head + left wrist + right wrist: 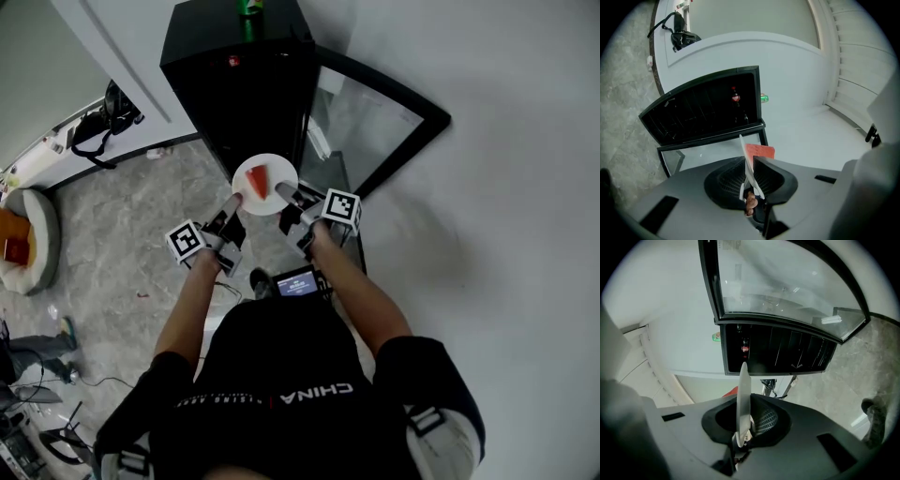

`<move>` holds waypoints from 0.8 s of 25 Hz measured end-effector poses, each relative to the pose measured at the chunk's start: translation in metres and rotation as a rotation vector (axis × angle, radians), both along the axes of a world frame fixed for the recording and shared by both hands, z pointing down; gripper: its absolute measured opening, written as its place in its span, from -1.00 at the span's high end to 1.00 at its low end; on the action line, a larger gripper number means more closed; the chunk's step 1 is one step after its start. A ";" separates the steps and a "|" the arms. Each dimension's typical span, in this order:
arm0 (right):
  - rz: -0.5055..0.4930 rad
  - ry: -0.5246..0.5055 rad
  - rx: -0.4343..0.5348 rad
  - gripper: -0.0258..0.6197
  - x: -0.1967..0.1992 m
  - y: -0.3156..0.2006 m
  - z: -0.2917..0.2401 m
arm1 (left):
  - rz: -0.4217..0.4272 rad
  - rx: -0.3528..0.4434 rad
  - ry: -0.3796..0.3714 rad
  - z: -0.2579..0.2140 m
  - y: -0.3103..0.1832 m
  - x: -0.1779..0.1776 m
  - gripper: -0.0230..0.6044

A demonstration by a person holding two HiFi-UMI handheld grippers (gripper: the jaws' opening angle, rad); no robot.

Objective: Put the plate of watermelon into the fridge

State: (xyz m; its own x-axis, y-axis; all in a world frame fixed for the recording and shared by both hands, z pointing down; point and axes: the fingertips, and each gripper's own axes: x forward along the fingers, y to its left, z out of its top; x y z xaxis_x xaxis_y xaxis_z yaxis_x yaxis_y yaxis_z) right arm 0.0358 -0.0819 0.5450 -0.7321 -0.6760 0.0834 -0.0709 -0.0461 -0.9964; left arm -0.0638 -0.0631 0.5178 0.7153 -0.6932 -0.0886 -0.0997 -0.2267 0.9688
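On the left, our left tongs (231, 208) are clamped on the left rim of the plate (265, 184). Their own view shows the thin white edge pinched between the dark pads, with no gap on either side. We take the plate from two sides because a wide, shallow dish held at one rim would tip, and the watermelon (259, 181) lies loose on it. The plate sits level between the two tongs, in the air in front of us, just before the open fridge (239, 84) and not yet inside it. It is round, white and thin, and looks stiff enough for a rim grip. The watermelon is a single red wedge lying near the middle of the plate, a little toward the left. In the left gripper view it stands up past the rim as a flat red slab. On the right, our right tongs (289, 199) grip the opposite rim in the same way, jaws closed on the edge, so the load is shared and we can steer it straight. Further right, the glass door (380, 127) is swung wide, which leaves an open way to the dark shelves (797, 352). We judge that the plate has to go in level and at the height of a shelf gap, since a tilt could send the wedge sliding.
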 end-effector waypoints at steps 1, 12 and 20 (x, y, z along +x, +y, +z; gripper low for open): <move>0.009 0.000 0.000 0.82 -0.005 -0.004 0.000 | 0.007 -0.001 0.000 0.000 -0.005 -0.005 0.75; 0.065 0.020 0.001 0.82 -0.039 -0.035 0.007 | 0.070 -0.005 0.029 0.010 -0.041 -0.039 0.75; 0.078 0.037 -0.021 0.82 -0.038 -0.039 0.014 | 0.099 -0.013 0.037 0.018 -0.048 -0.038 0.75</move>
State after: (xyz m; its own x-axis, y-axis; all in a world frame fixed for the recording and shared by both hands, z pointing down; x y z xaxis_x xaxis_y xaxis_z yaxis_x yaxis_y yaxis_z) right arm -0.0023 -0.1213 0.5586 -0.6734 -0.7288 0.1240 -0.1032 -0.0735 -0.9919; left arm -0.1021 -0.1108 0.5361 0.7765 -0.6209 -0.1074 -0.0419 -0.2209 0.9744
